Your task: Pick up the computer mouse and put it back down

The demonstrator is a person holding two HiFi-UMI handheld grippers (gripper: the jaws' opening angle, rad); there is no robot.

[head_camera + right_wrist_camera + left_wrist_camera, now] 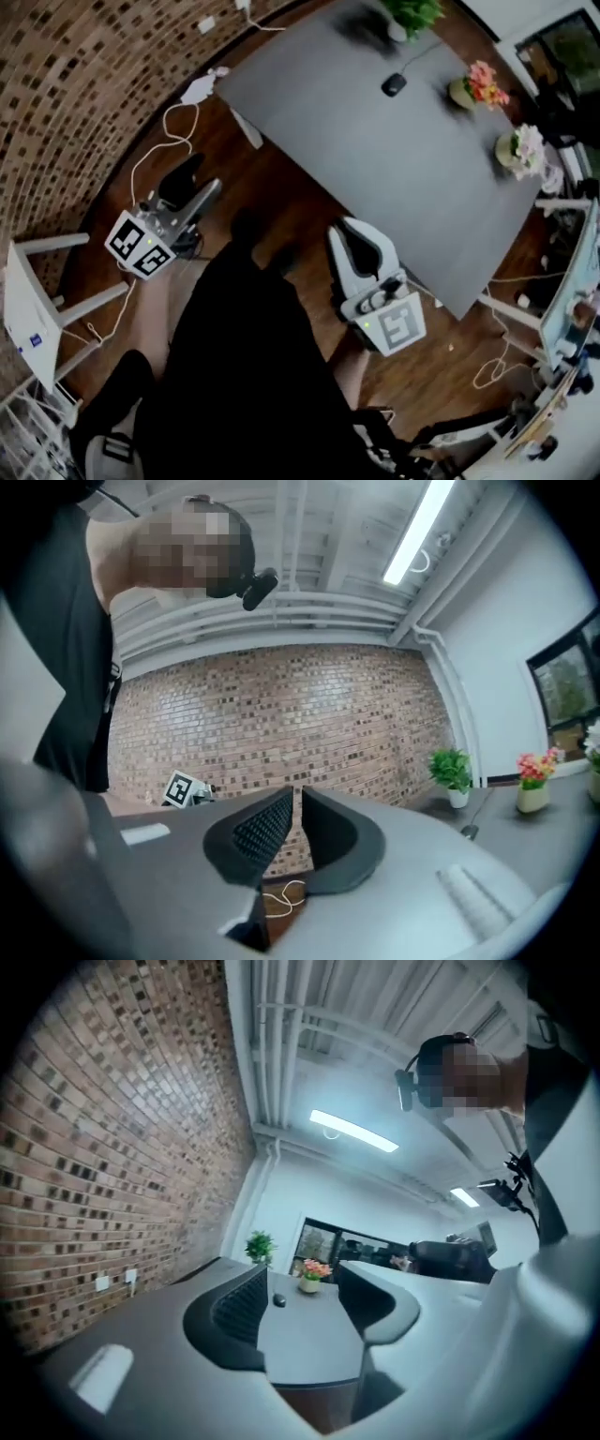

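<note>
The computer mouse (pixel 394 84) lies on the dark grey counter (pixel 375 178) toward its far side, near a potted green plant (pixel 410 17) and a pot of pink flowers (pixel 473 86), with its cable running away from it. Both grippers are held over the wooden floor (pixel 281 216), off the counter's near edge and well apart from the mouse. The left gripper (pixel 192 185), close to the brick wall (pixel 75 84), has its jaws apart with nothing between them. The right gripper (pixel 359 234), just beside the counter's edge, has its jaws drawn together to a thin slit and holds nothing.
</note>
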